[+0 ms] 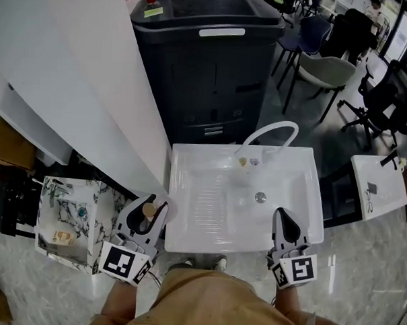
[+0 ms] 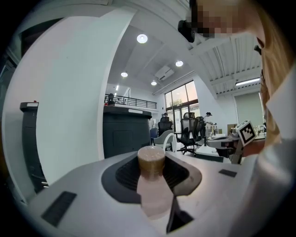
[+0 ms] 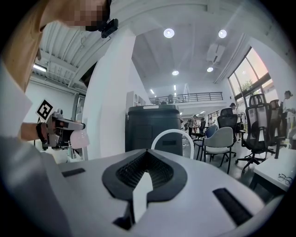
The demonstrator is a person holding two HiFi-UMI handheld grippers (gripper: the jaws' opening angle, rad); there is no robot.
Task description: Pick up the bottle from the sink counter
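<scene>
The small pale pink plastic bottle with a brown screw cap (image 2: 151,178) could slide down or tip out of the pinch, I judge, because only its smooth, narrow body sits between the pads; a quick swing could also knock it against the rim of the white rectangular sink (image 1: 190,166) close by. It stands upright between the jaws of the left gripper (image 1: 150,208), which are clamped on its sides below the cap, just off the sink's front-left corner. The right gripper (image 3: 147,159) is pressed together on nothing at the sink's front-right edge.
</scene>
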